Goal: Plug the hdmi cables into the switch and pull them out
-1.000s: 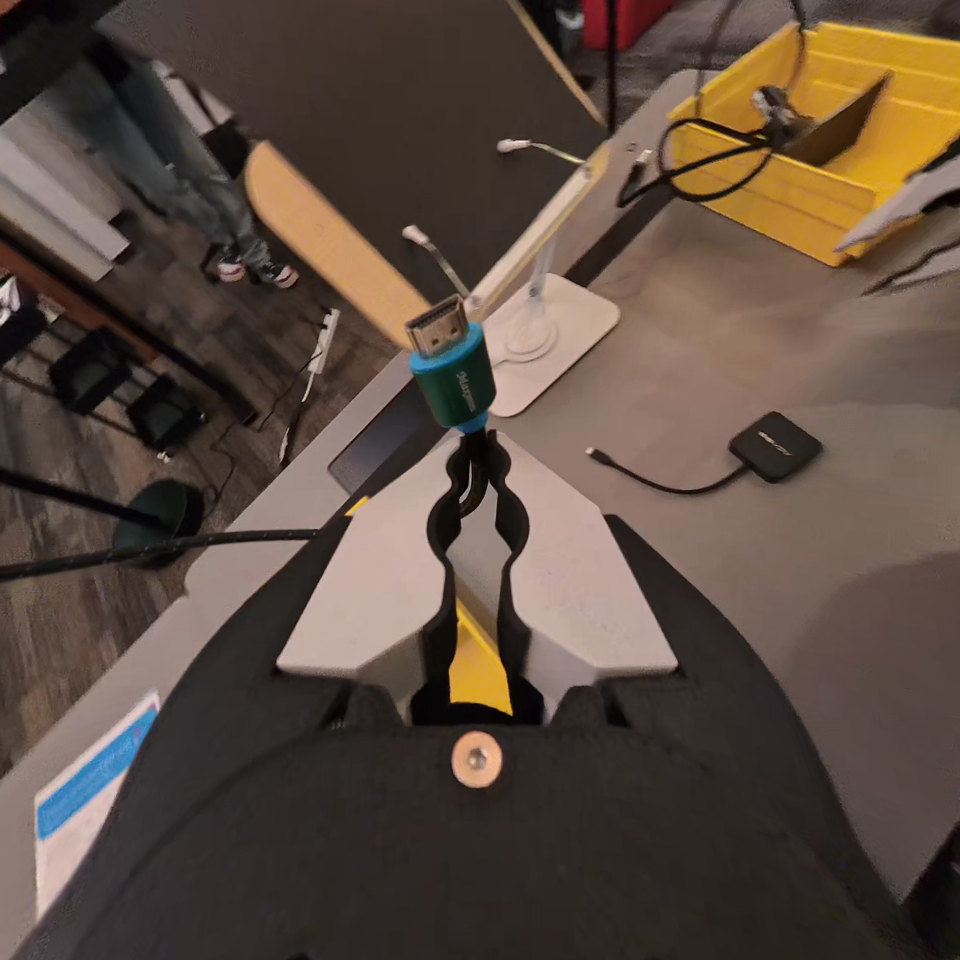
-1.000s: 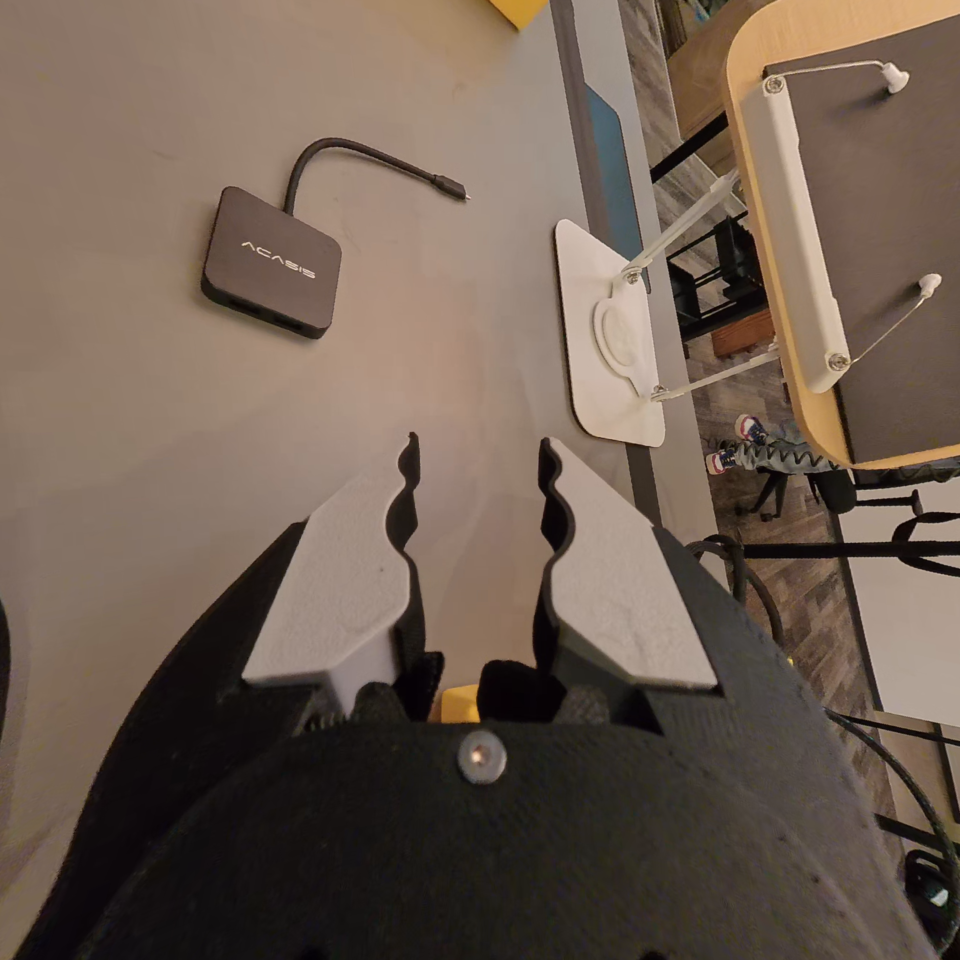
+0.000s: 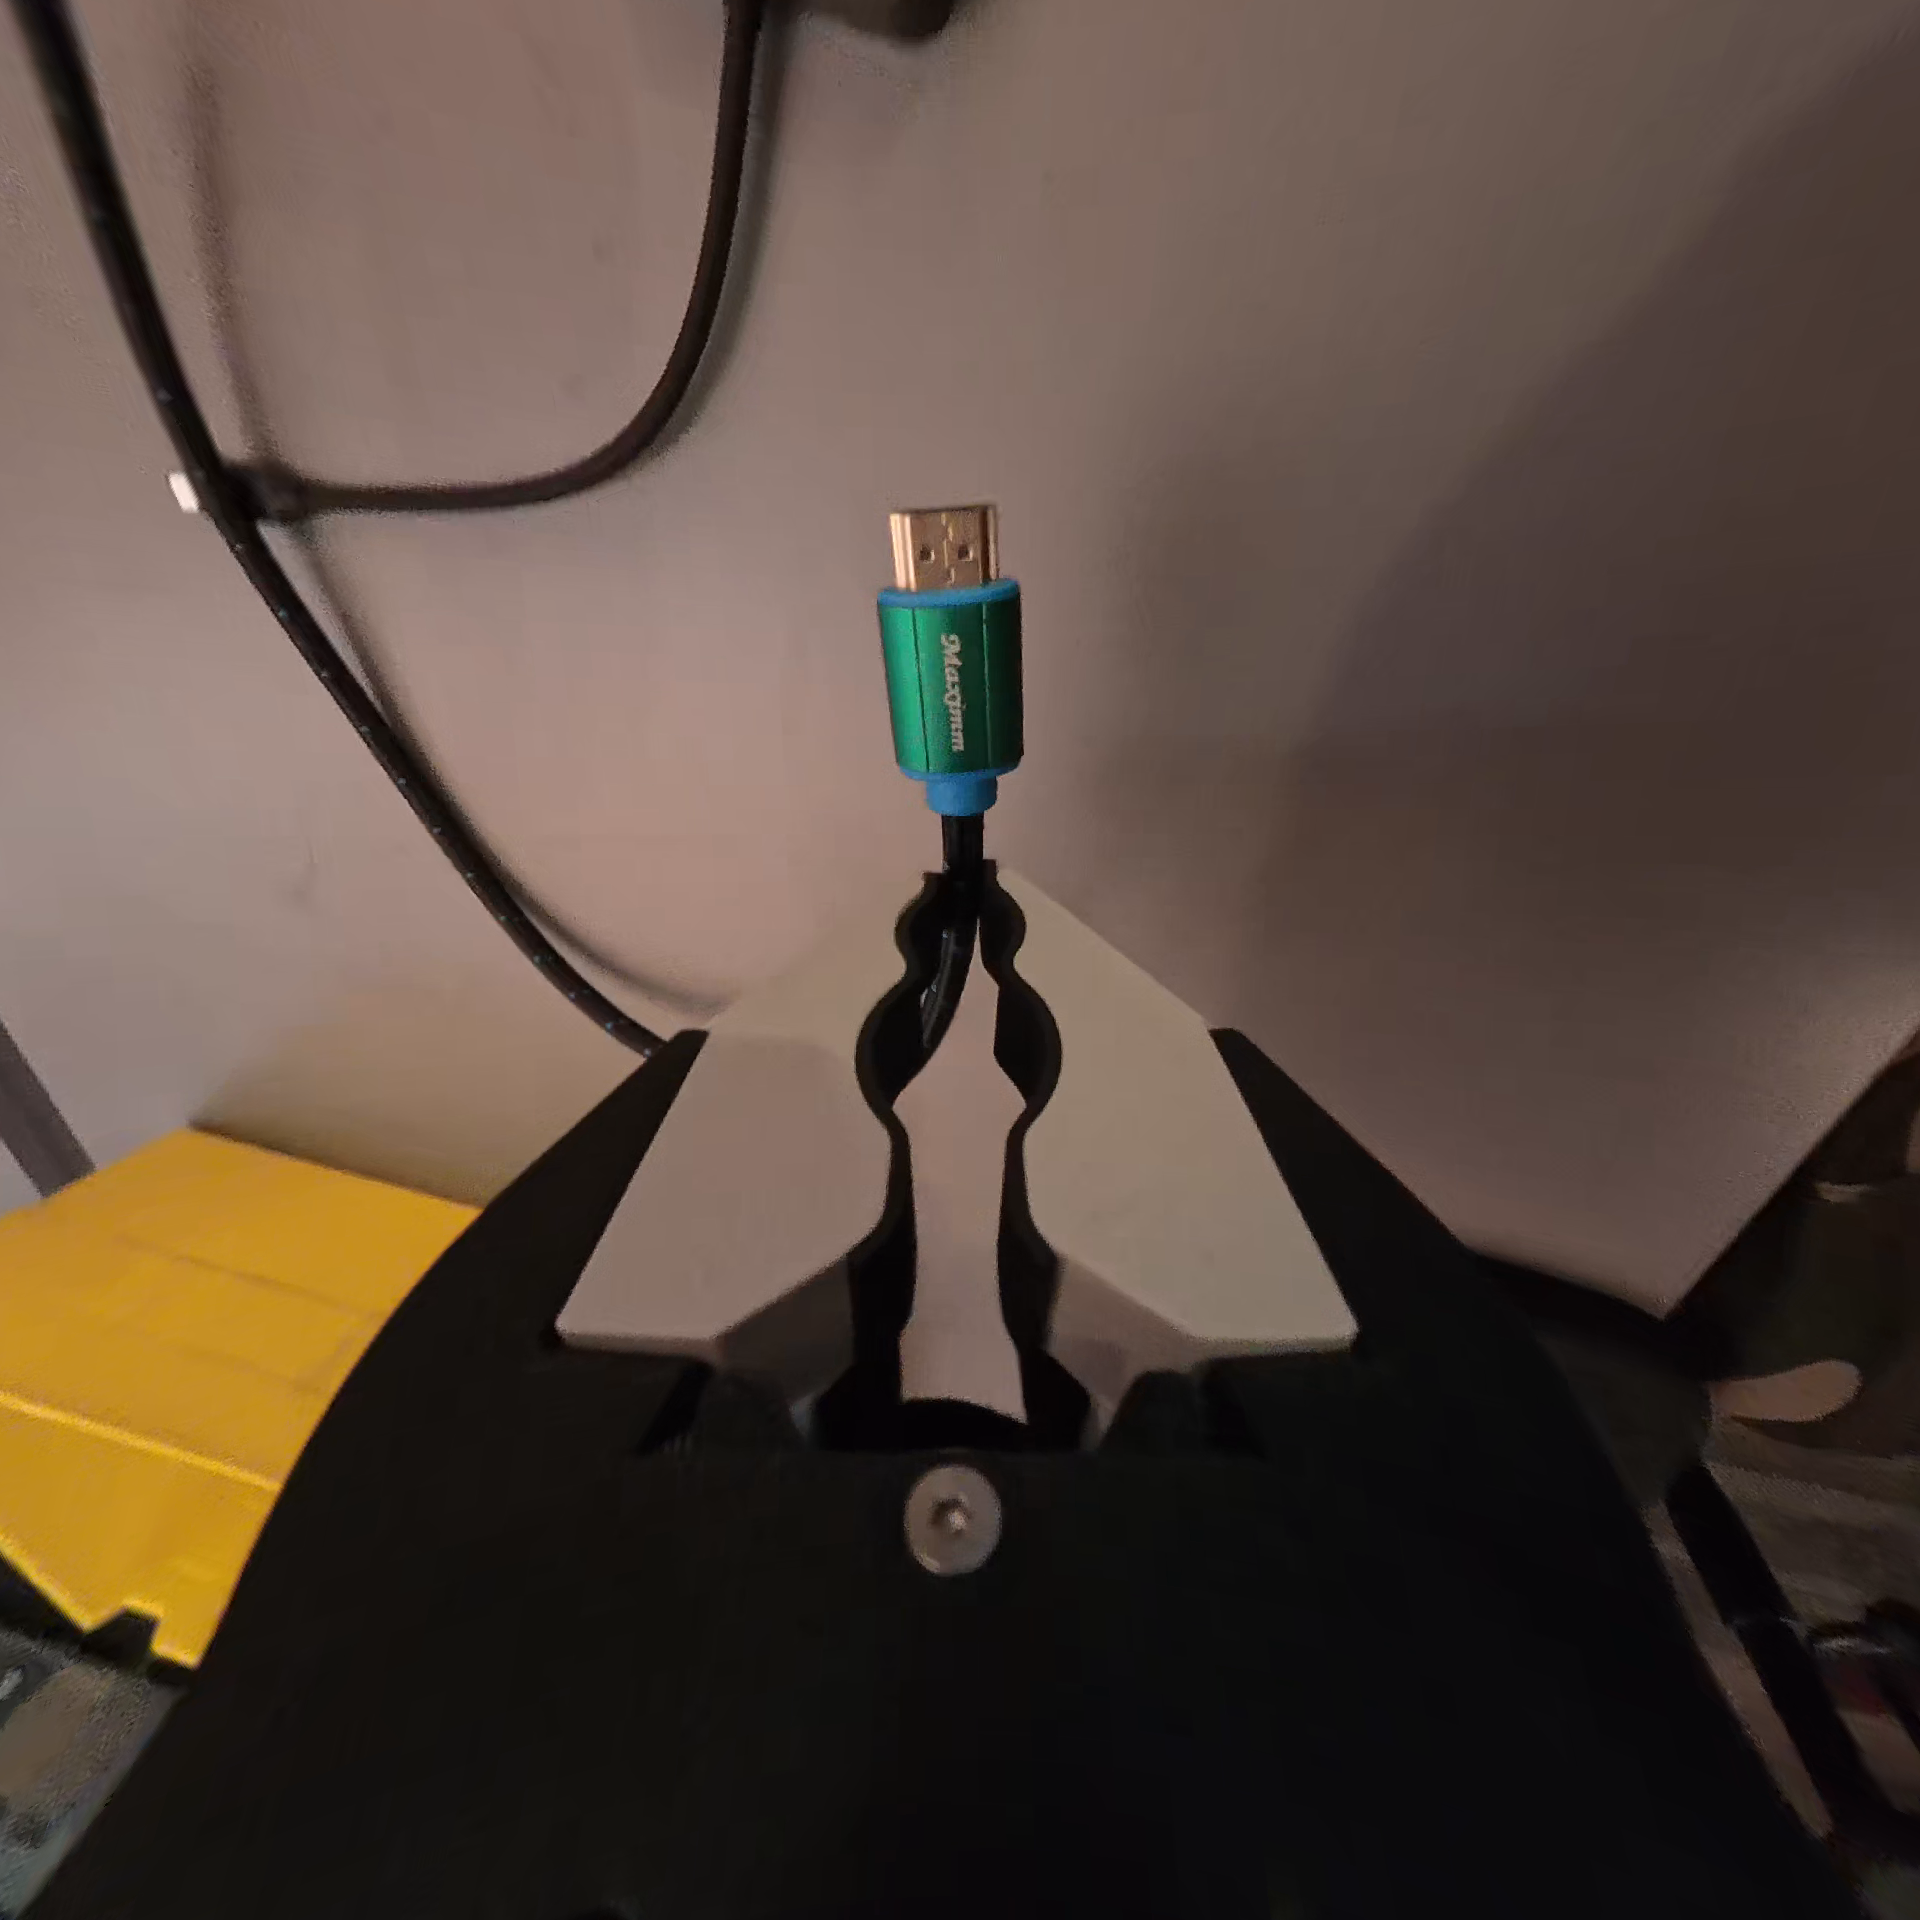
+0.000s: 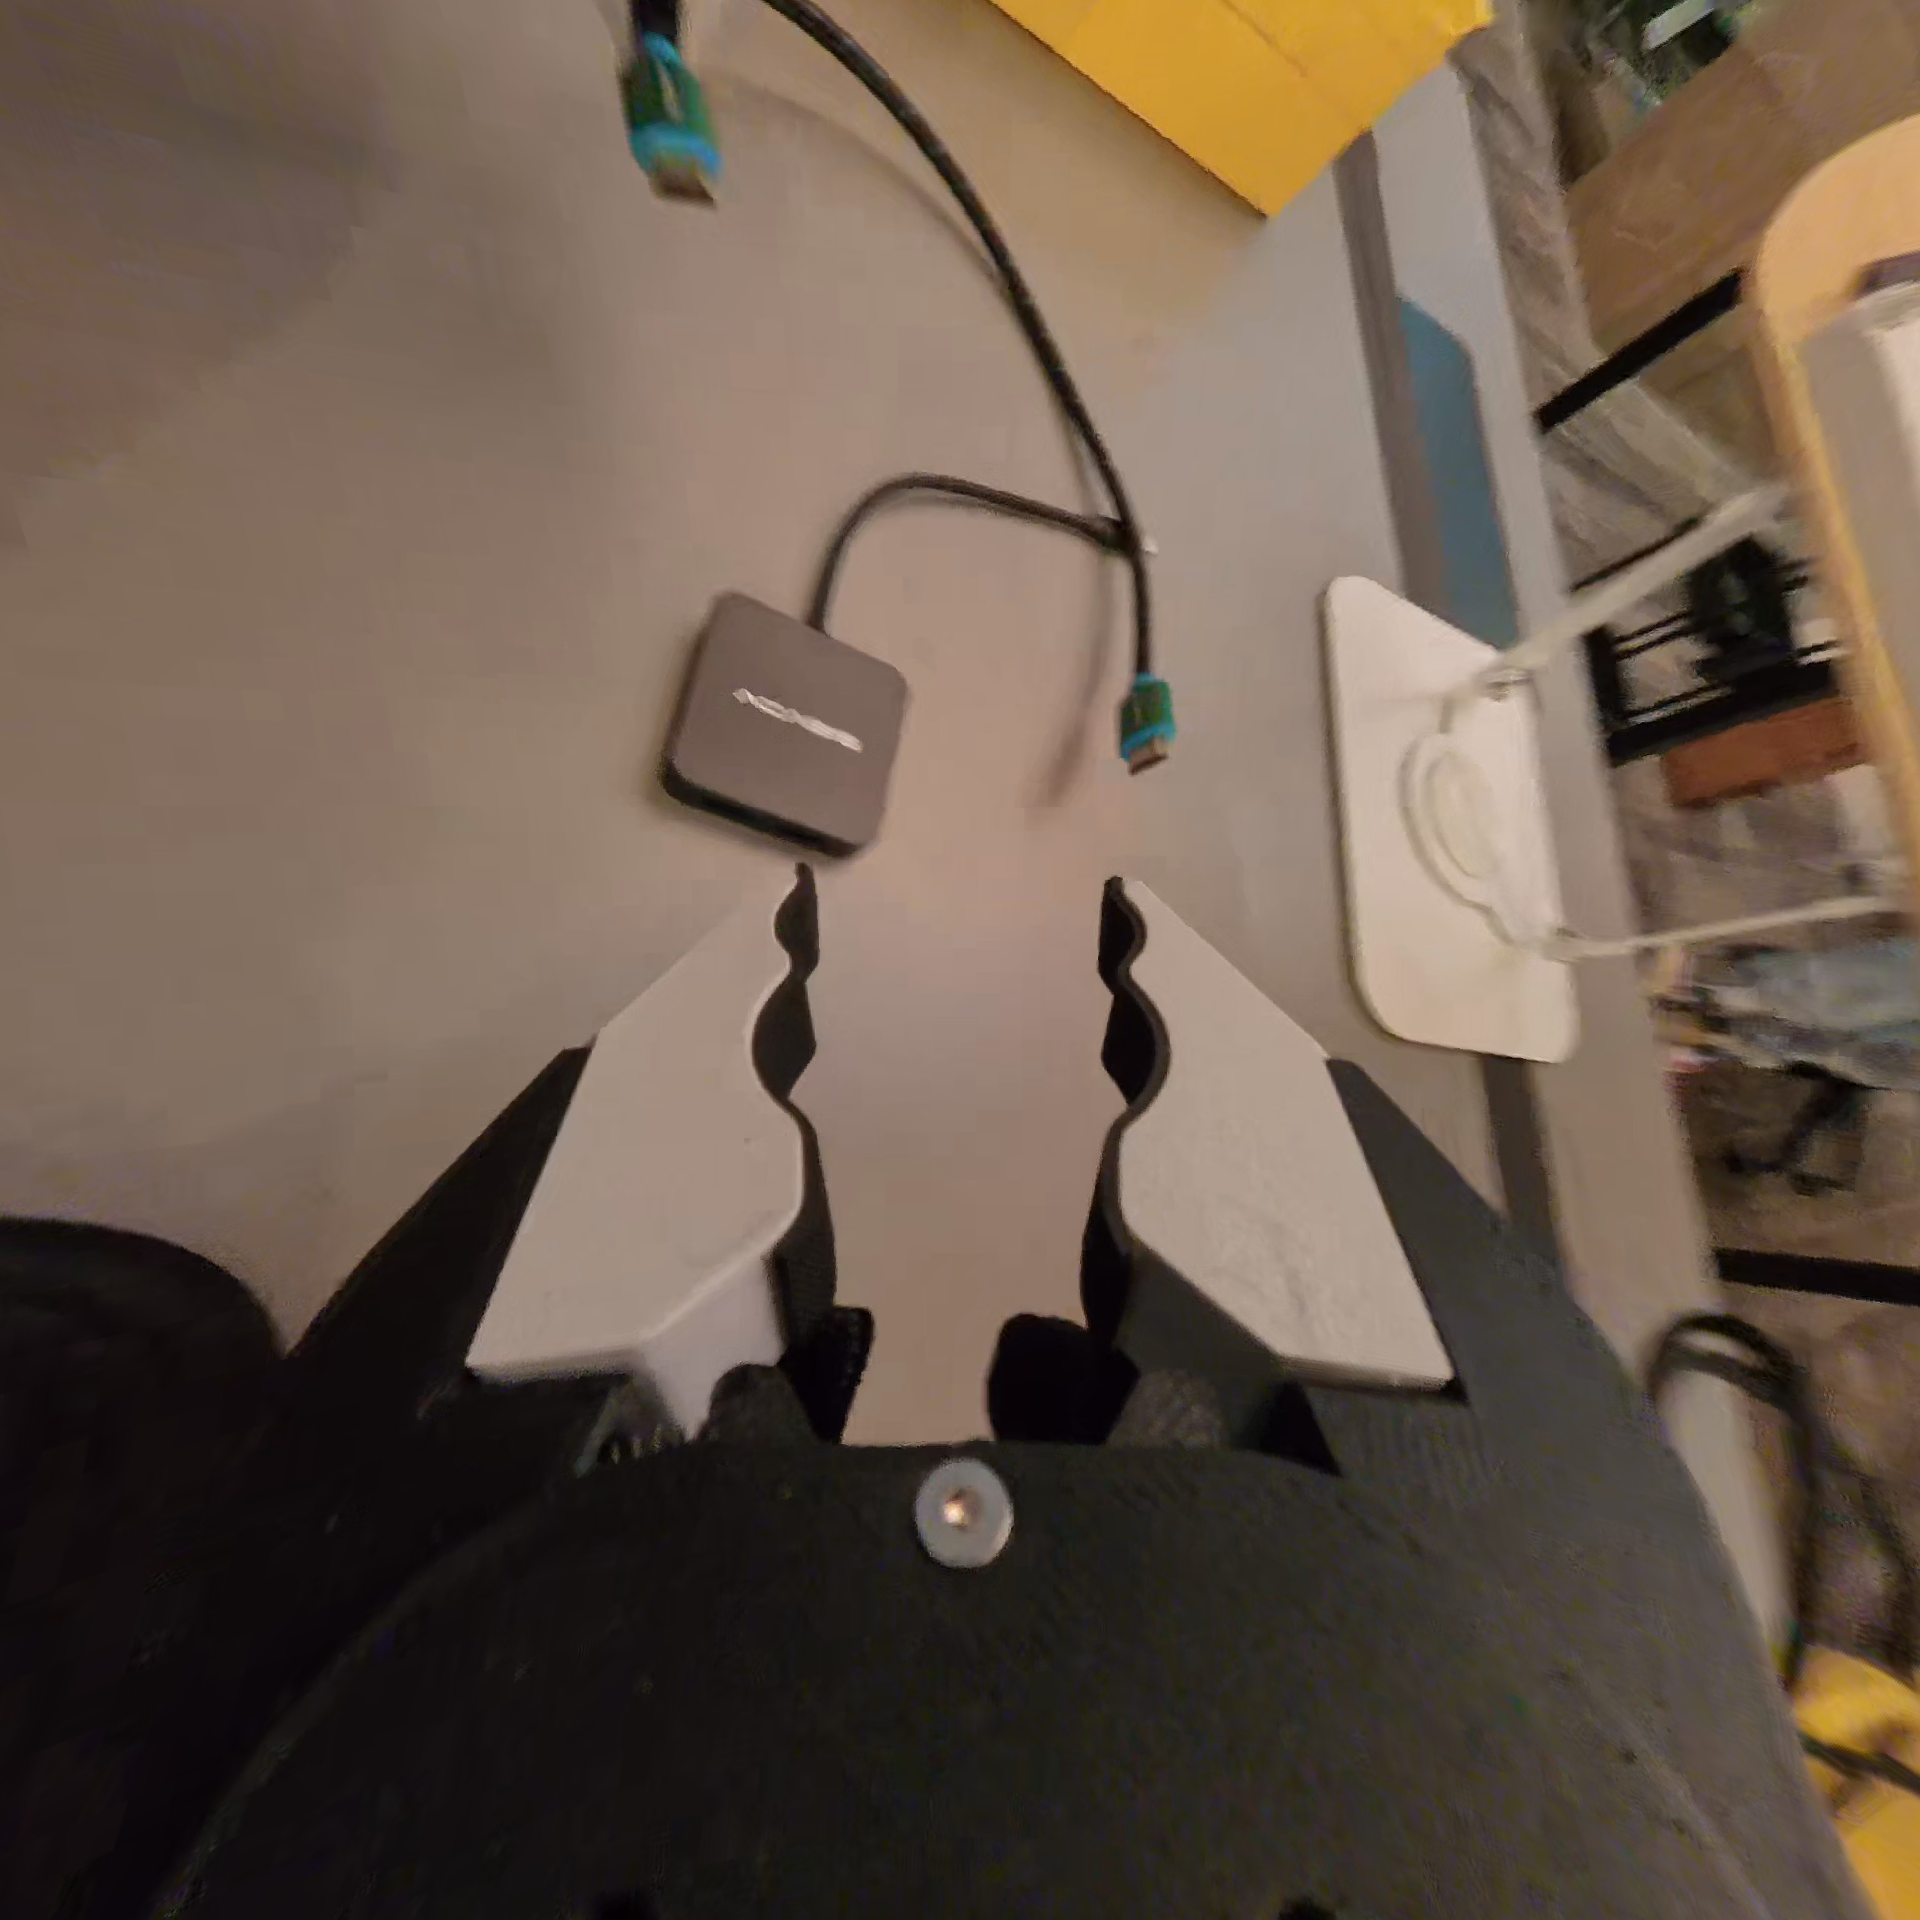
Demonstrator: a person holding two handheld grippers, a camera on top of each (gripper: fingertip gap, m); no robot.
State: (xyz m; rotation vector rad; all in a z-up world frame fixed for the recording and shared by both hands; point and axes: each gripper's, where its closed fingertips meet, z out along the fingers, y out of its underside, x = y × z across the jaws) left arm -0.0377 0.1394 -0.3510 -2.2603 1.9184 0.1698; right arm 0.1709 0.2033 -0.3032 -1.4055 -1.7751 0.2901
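Jaws of the left gripper [image 3: 961, 883] pinch the cable just behind a green HDMI plug [image 3: 951, 691]; the right gripper [image 4: 956, 888] gapes empty. On the grey desk [image 4: 312, 623], the yellow bin [image 4: 1236, 83] sits at the far edge, the switch [image 4: 784, 722] mid-desk, another plug [image 4: 1146, 722] beside it. Gripped by its cable, the plug may bend aside against the port.

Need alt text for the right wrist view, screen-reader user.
The open right claw hovers just short of a dark square switch lying on a grey table. A green-and-blue HDMI plug lies unplugged to the right of the switch, a second one shows at the top edge, and a yellow bin sits beyond.
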